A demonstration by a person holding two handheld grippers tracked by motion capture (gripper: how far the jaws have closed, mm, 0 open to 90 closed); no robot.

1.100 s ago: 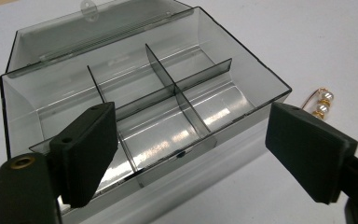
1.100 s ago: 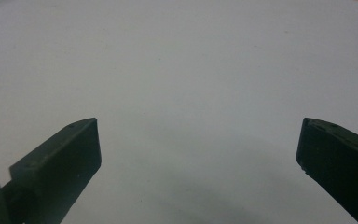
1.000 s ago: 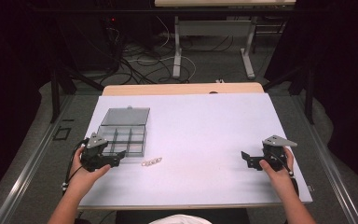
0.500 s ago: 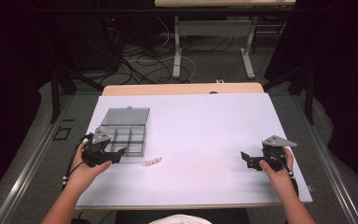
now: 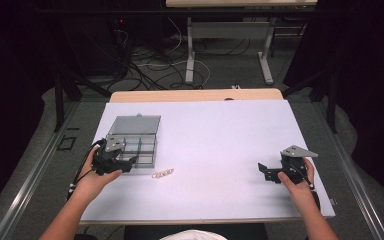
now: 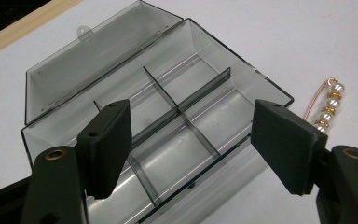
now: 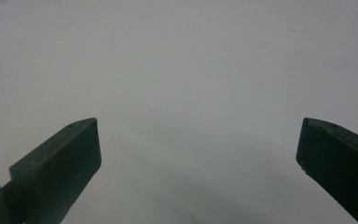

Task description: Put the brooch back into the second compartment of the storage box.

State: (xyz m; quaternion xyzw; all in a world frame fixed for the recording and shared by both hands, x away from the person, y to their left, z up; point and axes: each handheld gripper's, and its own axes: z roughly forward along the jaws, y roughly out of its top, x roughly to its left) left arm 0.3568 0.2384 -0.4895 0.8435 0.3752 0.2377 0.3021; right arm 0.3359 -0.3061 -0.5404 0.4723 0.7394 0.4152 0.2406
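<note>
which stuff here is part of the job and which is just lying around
In the job:
- clear box, lid open, compartments bare
- left tongs, jaws just been closing, straddling the box's near wall, nothing gripped
- bead pin on the table beside the box

Lying about:
- right tongs, open over bare table
- cables on the floor behind

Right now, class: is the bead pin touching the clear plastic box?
Apart. The left gripper view shows bare white table between the bead pin and the clear plastic box; the high view shows the same gap.
</note>
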